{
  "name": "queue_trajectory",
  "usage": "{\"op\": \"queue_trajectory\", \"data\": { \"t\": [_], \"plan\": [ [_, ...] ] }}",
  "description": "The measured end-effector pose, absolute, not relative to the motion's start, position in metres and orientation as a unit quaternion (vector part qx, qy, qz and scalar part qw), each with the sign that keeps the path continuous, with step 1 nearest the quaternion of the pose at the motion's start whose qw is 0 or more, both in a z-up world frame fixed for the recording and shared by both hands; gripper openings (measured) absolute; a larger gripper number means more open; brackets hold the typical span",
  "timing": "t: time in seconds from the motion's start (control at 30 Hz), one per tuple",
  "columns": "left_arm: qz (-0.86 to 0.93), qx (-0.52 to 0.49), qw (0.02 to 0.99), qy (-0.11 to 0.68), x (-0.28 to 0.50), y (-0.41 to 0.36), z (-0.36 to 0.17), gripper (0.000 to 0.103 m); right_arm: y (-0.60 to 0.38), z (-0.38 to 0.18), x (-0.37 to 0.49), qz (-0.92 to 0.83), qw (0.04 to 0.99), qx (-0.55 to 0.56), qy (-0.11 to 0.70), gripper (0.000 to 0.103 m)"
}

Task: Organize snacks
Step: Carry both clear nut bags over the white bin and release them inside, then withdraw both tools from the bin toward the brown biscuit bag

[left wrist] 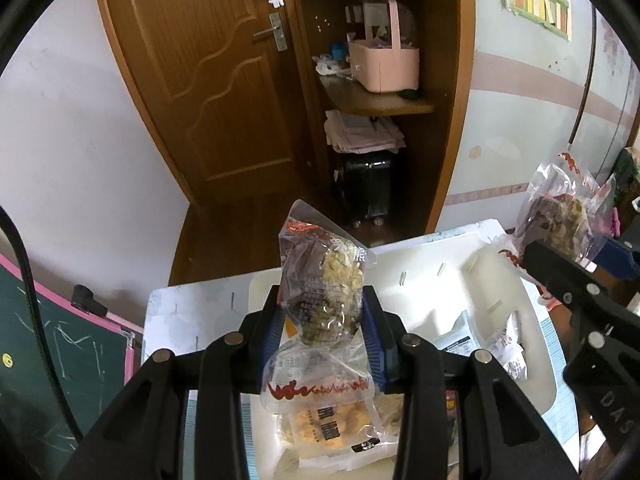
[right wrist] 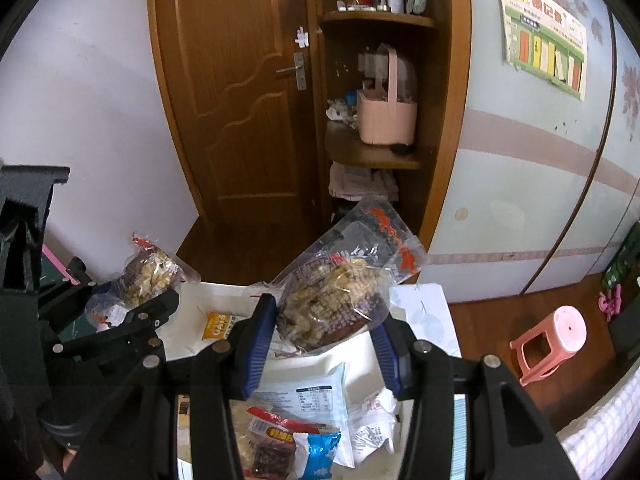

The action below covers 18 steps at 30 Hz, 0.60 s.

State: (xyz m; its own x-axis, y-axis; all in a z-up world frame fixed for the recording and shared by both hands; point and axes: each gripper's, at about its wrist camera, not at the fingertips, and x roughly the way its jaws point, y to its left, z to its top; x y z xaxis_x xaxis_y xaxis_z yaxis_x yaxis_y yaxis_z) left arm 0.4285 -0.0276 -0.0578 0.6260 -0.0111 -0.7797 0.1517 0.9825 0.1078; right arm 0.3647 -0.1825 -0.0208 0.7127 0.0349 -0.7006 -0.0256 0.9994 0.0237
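- Snack packets, 2 of them, ride in your grippers above the white tray point(left wrist: 448, 248).
- Your left gripper point(left wrist: 324, 320) is clenched on a clear nut packet point(left wrist: 324, 280), which stands upright between its blue pads.
- Your right gripper point(right wrist: 328, 332) grasps a second clear packet point(right wrist: 340, 292), tilted to the right.
- Below both, loose snack packs point(right wrist: 304, 396) lie in the tray.

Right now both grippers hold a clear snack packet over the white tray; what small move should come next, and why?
Probably lower the left gripper a little and release its snack packet into the white tray. It hangs just above the packets already lying there, so a short drop would do. The right gripper holds its own packet and could follow.
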Motion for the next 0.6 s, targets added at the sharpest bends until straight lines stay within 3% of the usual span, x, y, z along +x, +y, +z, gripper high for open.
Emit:
{"op": "queue_trajectory", "data": {
  "t": [0.07, 0.1, 0.13, 0.17, 0.33, 0.6],
  "plan": [
    [-0.04, 0.082, 0.896, 0.435, 0.431, -0.028, -0.063, 0.041, -0.181, -0.027, 0.369, 0.014, 0.922, -0.002, 0.386, 0.048],
    [-0.037, 0.082, 0.894, 0.438, 0.433, -0.028, -0.066, 0.05, -0.179, -0.032, 0.372, 0.013, 0.919, -0.009, 0.394, 0.048],
    [-0.038, 0.081, 0.892, 0.444, 0.435, -0.028, -0.069, 0.079, -0.179, -0.036, 0.374, 0.011, 0.916, -0.012, 0.401, 0.048],
    [-0.033, 0.08, 0.889, 0.449, 0.436, -0.028, -0.073, 0.093, -0.18, -0.04, 0.375, 0.012, 0.913, -0.011, 0.408, 0.048],
    [-0.028, 0.084, 0.885, 0.457, 0.432, -0.023, -0.083, 0.094, -0.191, -0.047, 0.373, 0.01, 0.908, 0.004, 0.418, 0.058],
    [-0.035, 0.085, 0.89, 0.447, 0.412, -0.022, -0.079, 0.094, -0.195, -0.046, 0.355, 0.007, 0.906, -0.018, 0.423, 0.058]
  ]
}}
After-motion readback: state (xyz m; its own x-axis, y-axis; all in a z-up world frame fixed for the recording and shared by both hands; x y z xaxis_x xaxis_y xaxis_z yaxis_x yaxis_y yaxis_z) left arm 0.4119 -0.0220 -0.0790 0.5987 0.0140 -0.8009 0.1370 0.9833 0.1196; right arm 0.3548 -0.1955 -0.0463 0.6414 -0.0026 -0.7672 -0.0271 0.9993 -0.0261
